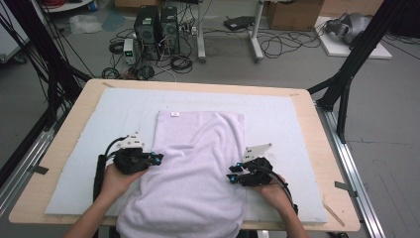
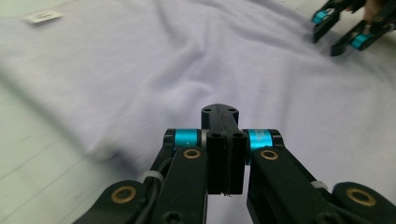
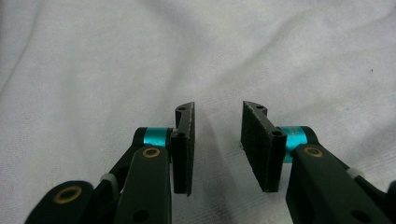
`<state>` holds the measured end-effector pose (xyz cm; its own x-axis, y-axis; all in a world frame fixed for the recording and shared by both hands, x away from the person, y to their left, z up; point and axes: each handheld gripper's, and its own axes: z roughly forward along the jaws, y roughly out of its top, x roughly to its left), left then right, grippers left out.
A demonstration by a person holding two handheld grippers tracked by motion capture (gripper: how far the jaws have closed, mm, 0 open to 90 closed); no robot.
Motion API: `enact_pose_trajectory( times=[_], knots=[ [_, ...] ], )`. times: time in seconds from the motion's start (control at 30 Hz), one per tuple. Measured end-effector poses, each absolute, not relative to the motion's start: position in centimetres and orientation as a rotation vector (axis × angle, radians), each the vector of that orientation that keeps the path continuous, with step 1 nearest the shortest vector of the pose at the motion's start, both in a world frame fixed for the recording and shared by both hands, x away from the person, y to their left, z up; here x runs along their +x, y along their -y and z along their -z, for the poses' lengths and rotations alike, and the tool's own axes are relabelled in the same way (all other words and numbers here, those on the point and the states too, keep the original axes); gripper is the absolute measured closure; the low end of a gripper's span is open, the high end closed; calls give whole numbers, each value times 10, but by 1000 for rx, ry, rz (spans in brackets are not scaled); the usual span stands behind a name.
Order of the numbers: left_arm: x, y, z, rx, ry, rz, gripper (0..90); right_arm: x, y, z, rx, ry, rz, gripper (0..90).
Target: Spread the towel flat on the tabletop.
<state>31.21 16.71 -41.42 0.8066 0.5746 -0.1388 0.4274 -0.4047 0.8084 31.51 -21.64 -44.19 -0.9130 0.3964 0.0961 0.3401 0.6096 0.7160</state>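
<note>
Now | left tool (image 2: 223, 140) closed, empty | right tool (image 3: 217, 144) parted over towel (image 1: 198, 163)

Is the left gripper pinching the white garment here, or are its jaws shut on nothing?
Apart. In the left gripper view the left gripper has its jaws pressed flat together with no cloth between them, and the white garment lies beyond the tips.

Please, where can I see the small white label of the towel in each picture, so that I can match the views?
High view: the label lies near the far left corner of the white towel.
Left gripper view: the label is at the top left.
Right gripper view: I cannot find it there.
Shared landmark: the towel itself.
</note>
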Motion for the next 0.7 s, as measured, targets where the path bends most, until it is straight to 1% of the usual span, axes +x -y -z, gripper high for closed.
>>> enact_pose_trajectory(
  times=[0.07,0.13,0.2,0.4,0.5,0.57,0.63,0.67,0.7],
  knots=[
    [311,-161,415,2068,-724,-229,890,314,216,442,633,-2752,-1197,640],
    [313,-168,415,2047,-756,-235,804,313,217,441,624,-2746,-1194,632],
    [316,-180,416,2029,-777,-254,753,313,217,440,617,-2737,-1201,627],
    [321,-212,418,2036,-826,-294,646,319,221,432,621,-2686,-1248,614],
    [325,-217,420,2057,-856,-298,525,324,220,427,625,-2665,-1267,598],
    [330,-219,423,2047,-880,-251,465,327,216,426,623,-2670,-1260,587],
    [334,-218,427,2061,-889,-226,448,330,213,427,612,-2679,-1237,581],
    [336,-217,429,2074,-893,-206,460,331,212,429,620,-2689,-1224,585],
    [338,-217,430,2085,-889,-187,521,332,211,431,626,-2699,-1195,588]
  ],
)
